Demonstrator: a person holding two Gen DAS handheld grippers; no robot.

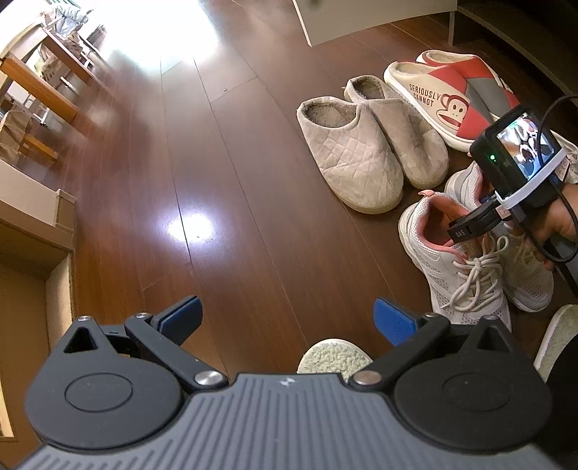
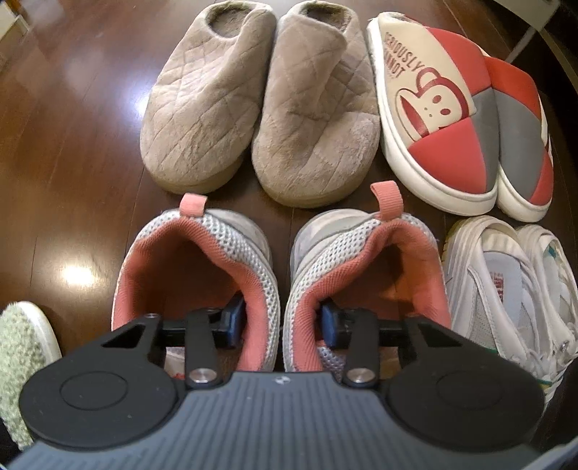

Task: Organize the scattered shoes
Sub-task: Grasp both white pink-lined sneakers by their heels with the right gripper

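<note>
A pair of grey mesh sneakers with pink lining stands side by side, the left sneaker (image 2: pixel 195 260) and the right sneaker (image 2: pixel 361 253). My right gripper (image 2: pixel 281 320) points down with one finger inside each shoe. Its blue pads (image 2: pixel 234 318) press the two inner collars together. From the left wrist view the same sneakers (image 1: pixel 458 274) sit at the right under a hand holding that gripper. My left gripper (image 1: pixel 287 318) hangs open over bare wooden floor (image 1: pixel 216 180), with nothing between its fingers.
Beige quilted slippers (image 2: pixel 260 108) and red, white and grey monkey slippers (image 2: pixel 451 119) are lined up behind the sneakers. White sneakers (image 2: pixel 505 289) lie to the right. A green fuzzy slipper (image 1: pixel 332 356) is near my left gripper. A white cabinet (image 1: pixel 361 18) stands beyond.
</note>
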